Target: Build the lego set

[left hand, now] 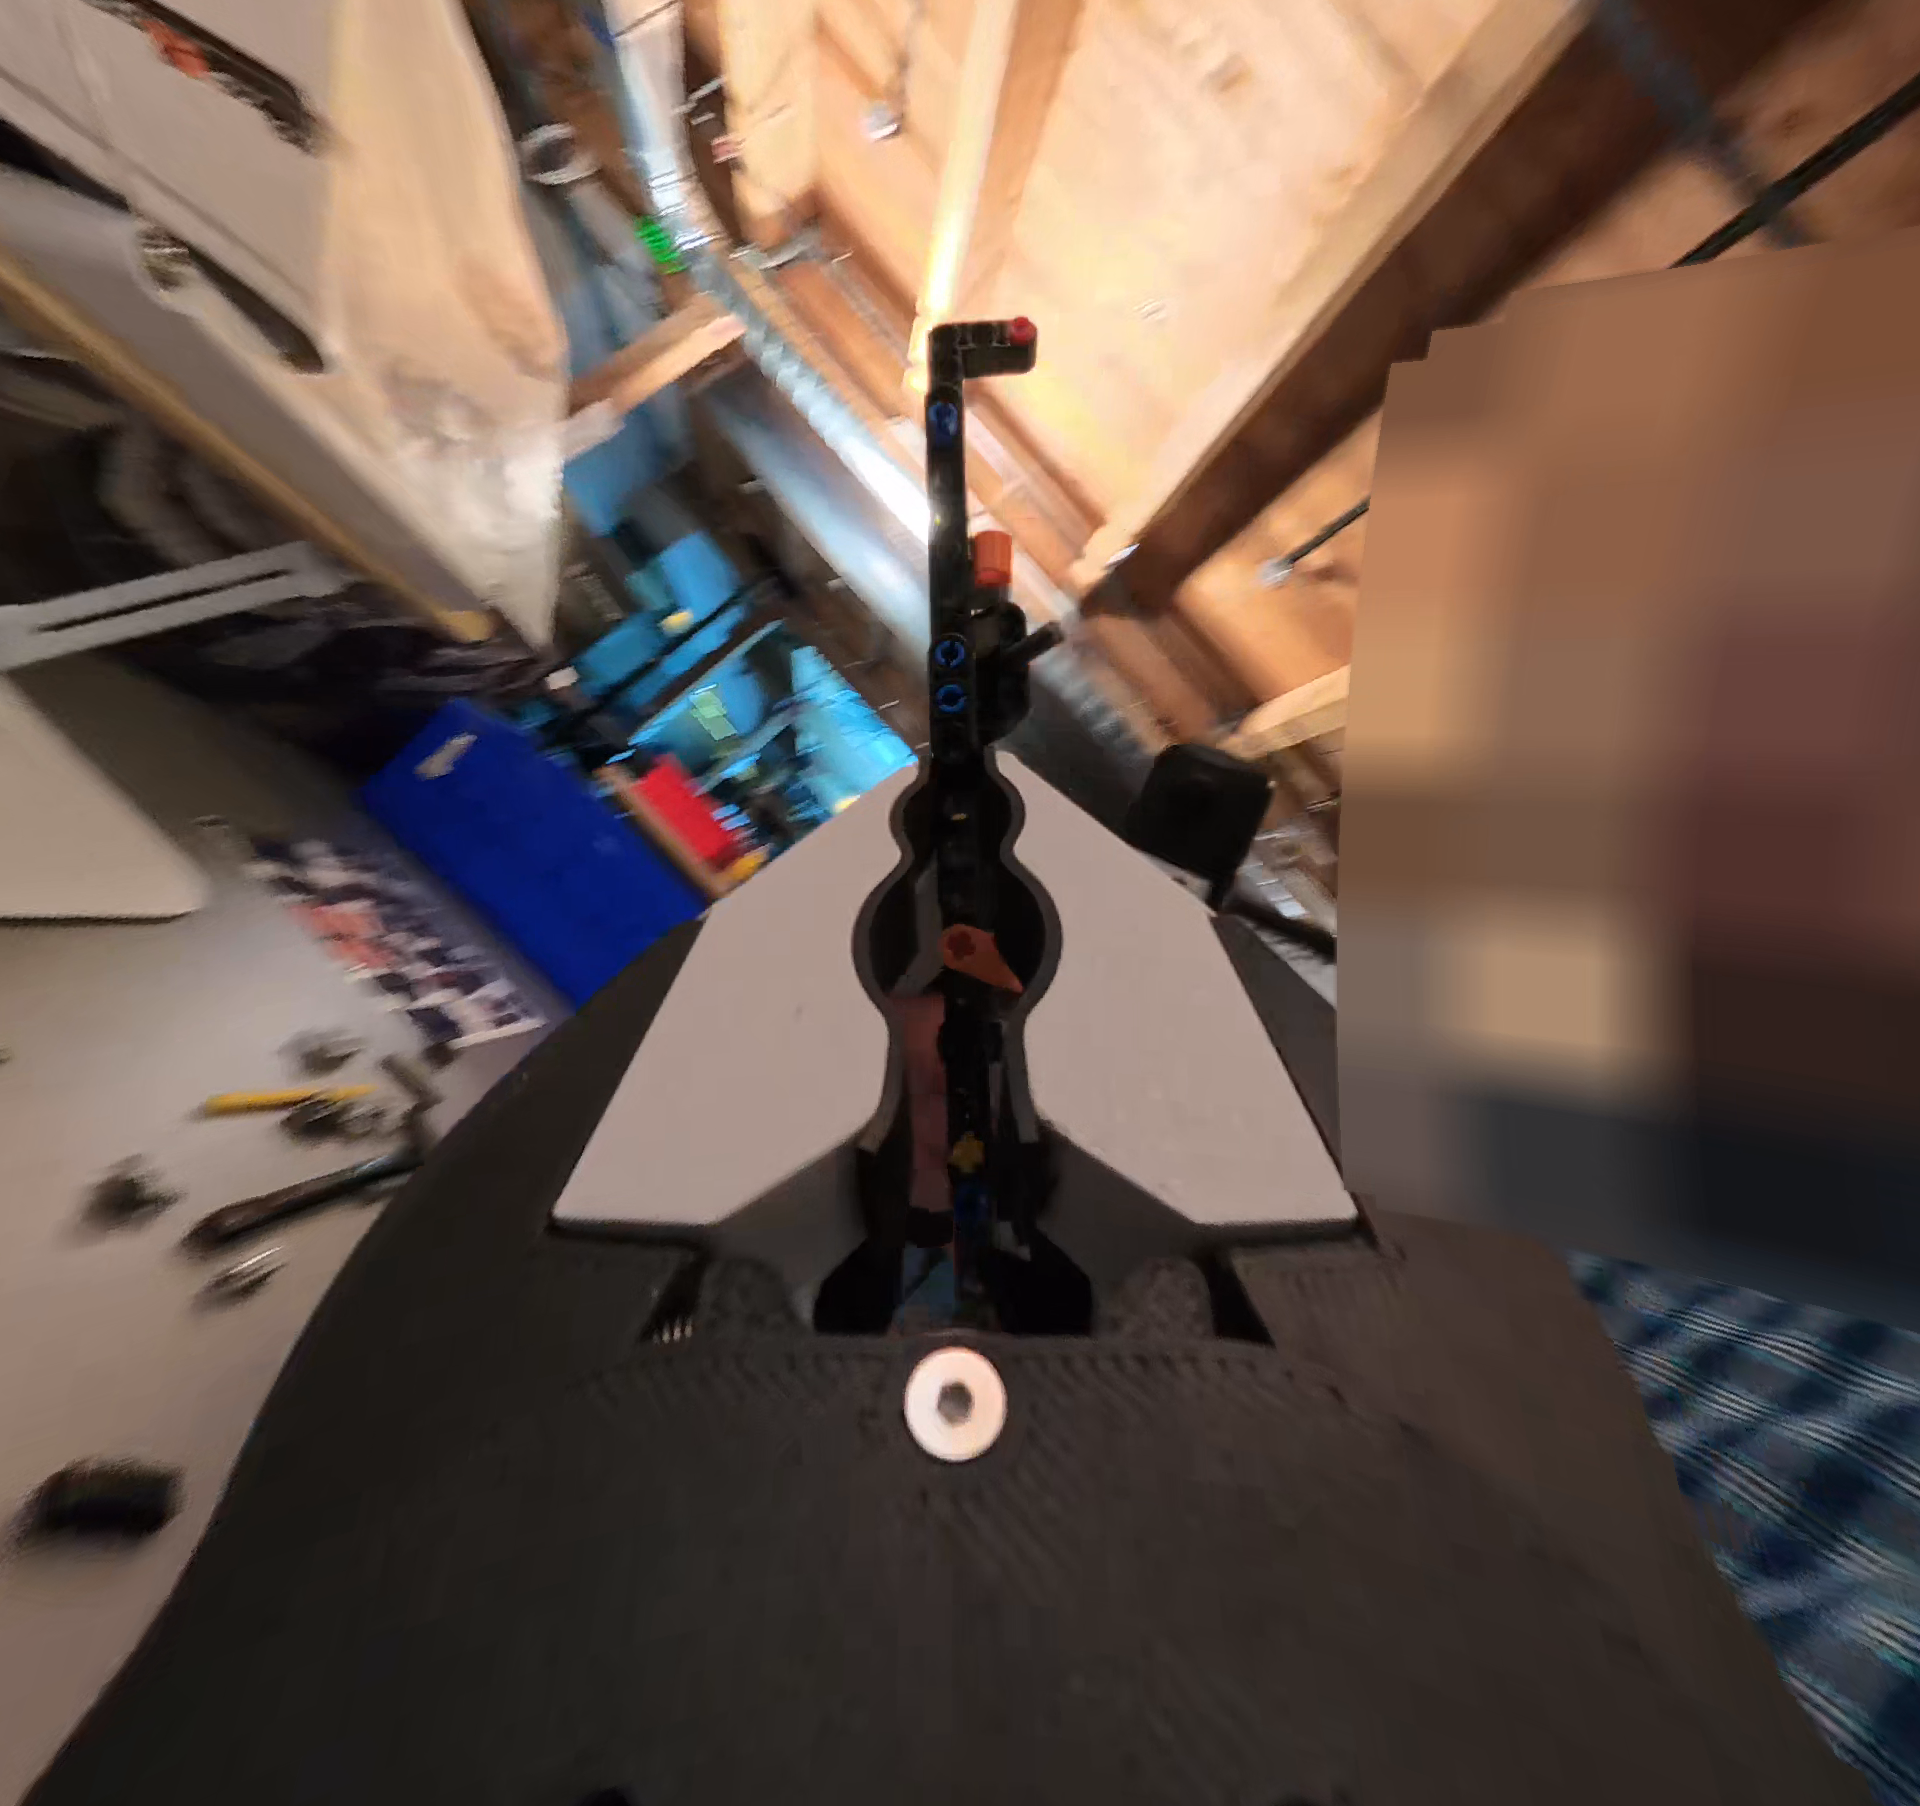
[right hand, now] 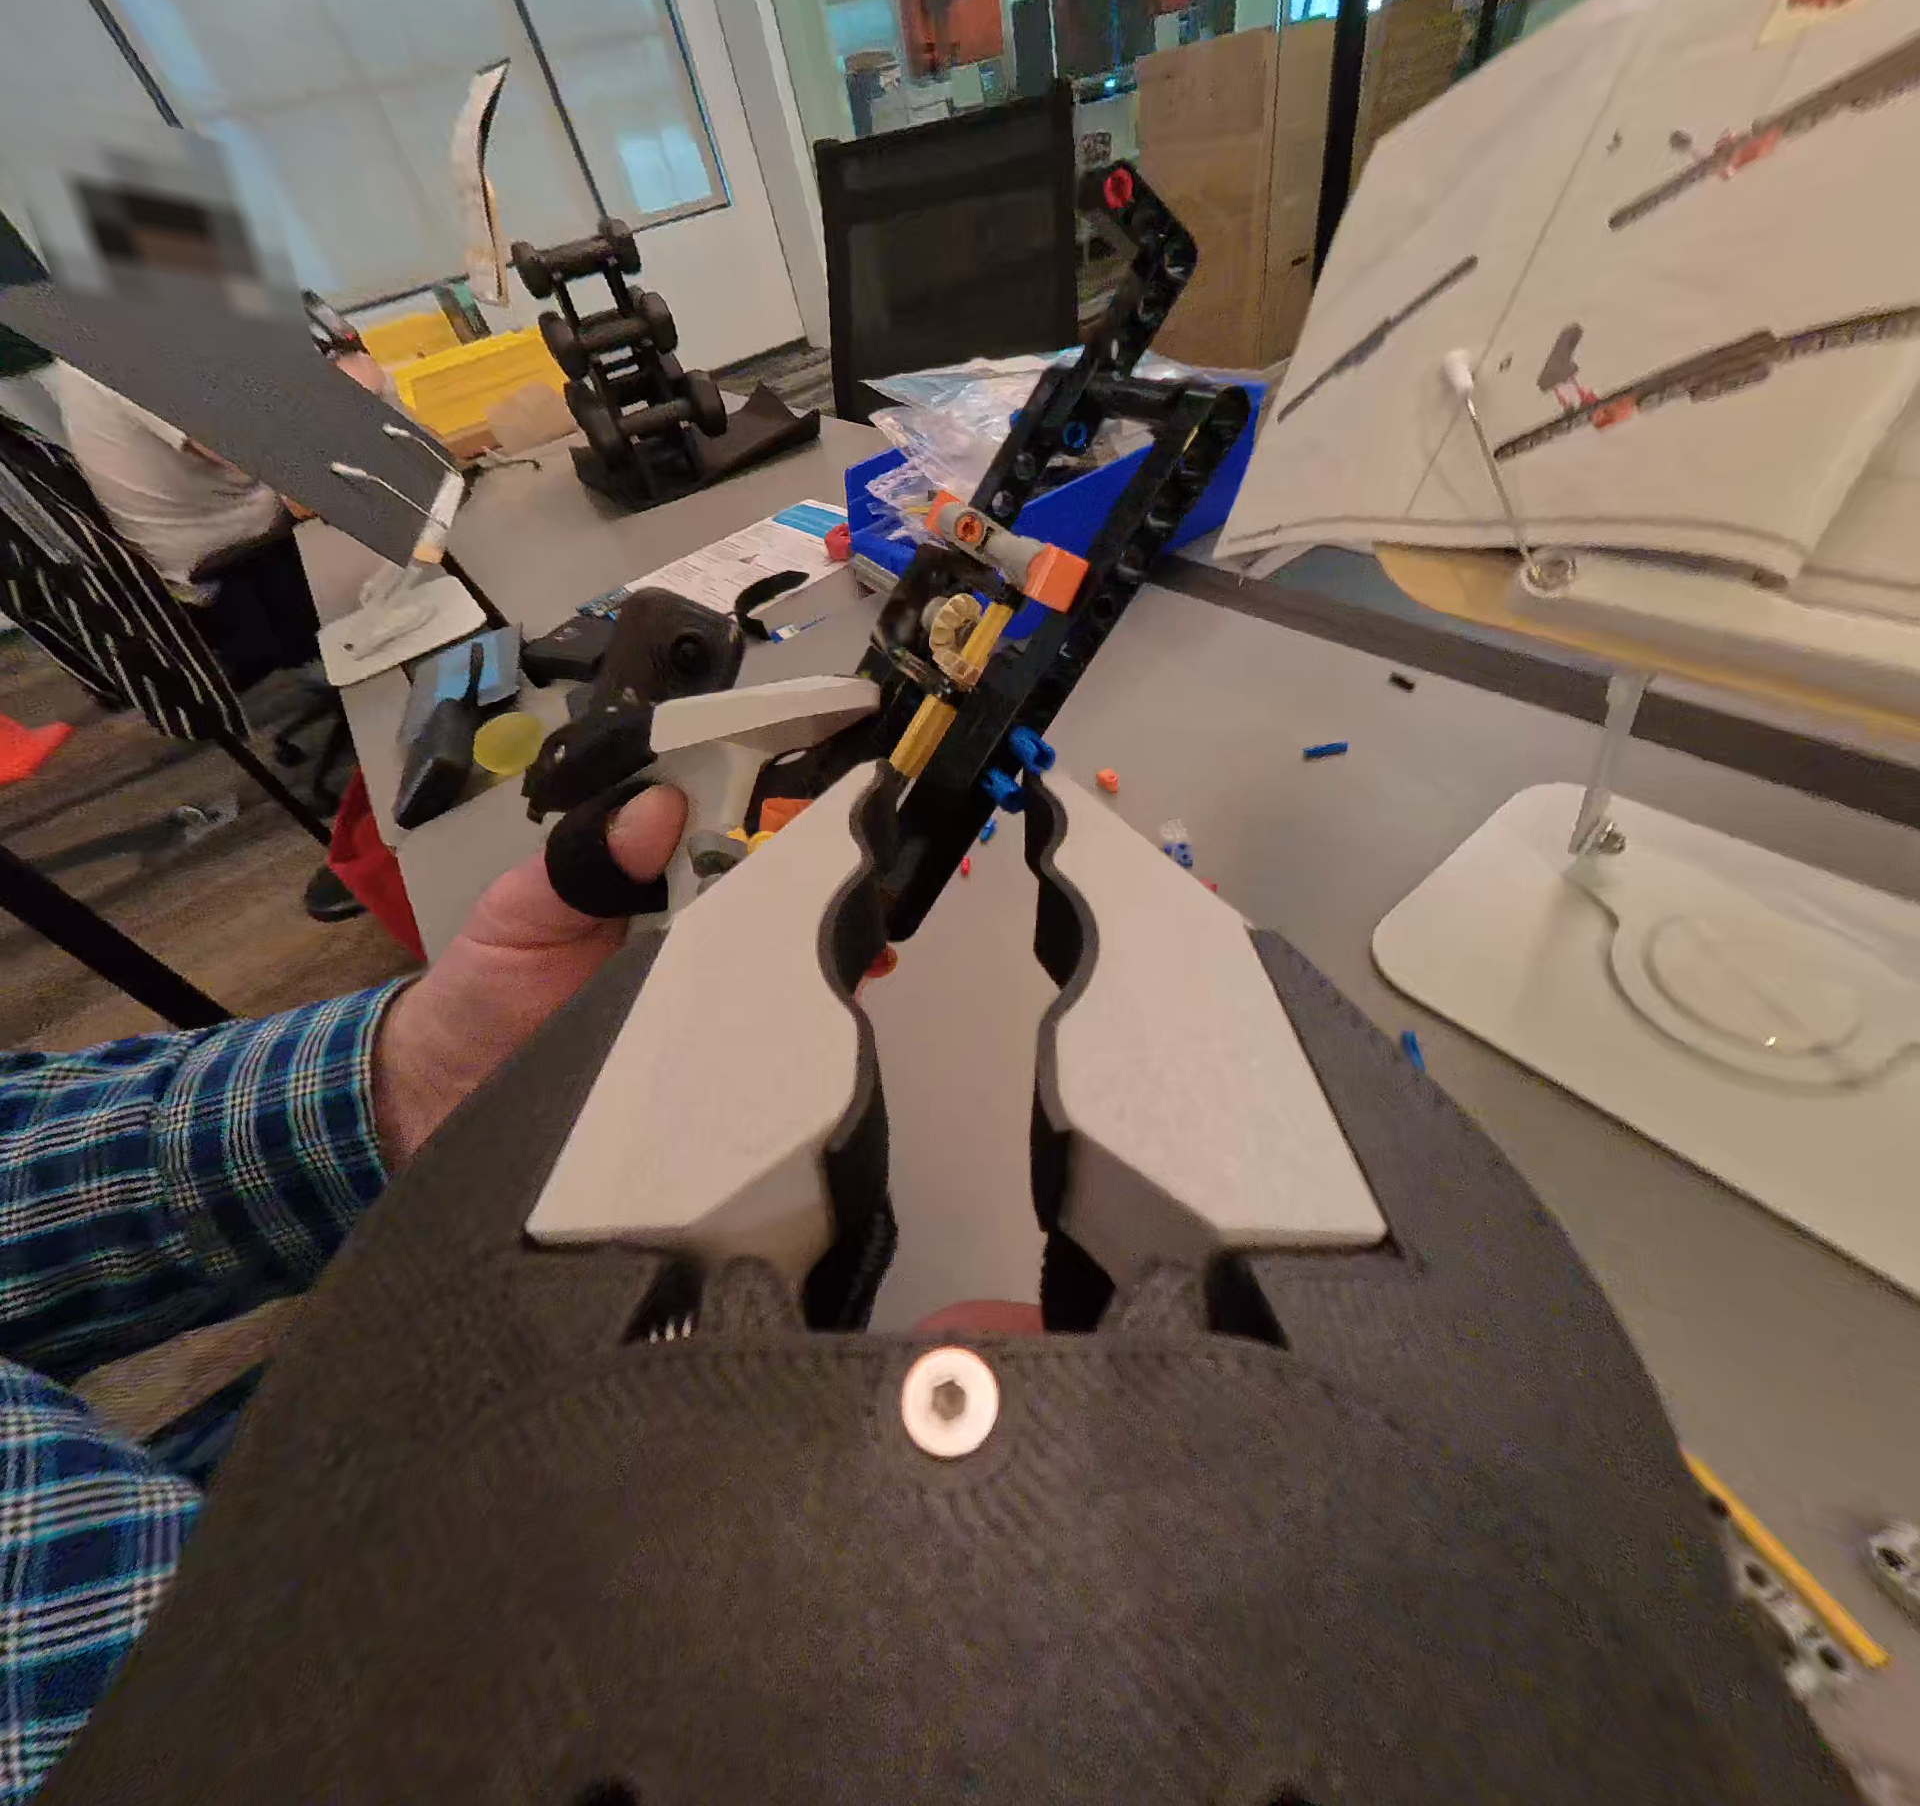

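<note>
The black lego frame (left hand: 948, 509) carries blue pins, orange connectors, a red pin at its top and a yellow axle with a tan gear. My left gripper (left hand: 958, 780) is shut on it, edge-on, and holds it up in the air. In the right wrist view the frame (right hand: 1169, 509) leans up to the right, with the left gripper (right hand: 831, 717) clamped on its left side. My right gripper (right hand: 956, 800) is open, with its fingers on either side of the frame's lower end. The blue pins (right hand: 1018, 759) sit close to its right finger.
A grey table (right hand: 1247, 873) holds loose small pieces (right hand: 1325, 748), a blue parts bin (right hand: 1081, 504), a black camera (right hand: 675, 655) and a dumbbell rack (right hand: 623, 385). An instruction booklet (right hand: 1558, 302) rests on a stand with a white base (right hand: 1662, 977) at the right. A hand (right hand: 582, 883) holds the left gripper.
</note>
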Demonstrator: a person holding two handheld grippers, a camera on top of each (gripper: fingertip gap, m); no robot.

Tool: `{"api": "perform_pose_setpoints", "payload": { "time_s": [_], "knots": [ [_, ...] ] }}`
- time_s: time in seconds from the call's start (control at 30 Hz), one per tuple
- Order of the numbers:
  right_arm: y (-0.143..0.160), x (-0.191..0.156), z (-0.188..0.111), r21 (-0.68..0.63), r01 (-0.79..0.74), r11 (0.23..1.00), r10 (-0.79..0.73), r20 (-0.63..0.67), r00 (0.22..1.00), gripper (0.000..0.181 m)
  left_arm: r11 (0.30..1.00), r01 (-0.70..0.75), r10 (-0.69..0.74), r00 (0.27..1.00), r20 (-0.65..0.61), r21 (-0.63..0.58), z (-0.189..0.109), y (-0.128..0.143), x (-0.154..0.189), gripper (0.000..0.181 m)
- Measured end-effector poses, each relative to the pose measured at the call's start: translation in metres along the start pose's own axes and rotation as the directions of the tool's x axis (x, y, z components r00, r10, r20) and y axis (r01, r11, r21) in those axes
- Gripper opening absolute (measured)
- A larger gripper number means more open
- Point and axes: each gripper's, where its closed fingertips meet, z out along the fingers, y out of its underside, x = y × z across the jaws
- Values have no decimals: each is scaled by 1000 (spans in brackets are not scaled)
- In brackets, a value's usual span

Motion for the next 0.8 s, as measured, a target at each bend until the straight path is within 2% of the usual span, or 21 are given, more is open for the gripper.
{"api": "perform_pose_setpoints", "payload": {
  "time_s": [0.13,0.33,0.8],
  "knots": [
    [15,14,-4,-11,-85,996,85,6,996,24,985,-145,157,977,143,-95,4,9,-8,6],
    [18,20,-8,12,-153,988,152,33,988,26,946,-275,308,926,217,-170,8,13,-8,5],
    [27,43,-26,24,-196,980,197,-13,980,32,929,-312,363,877,315,-201,1,6,-17,6]
  ]
}}
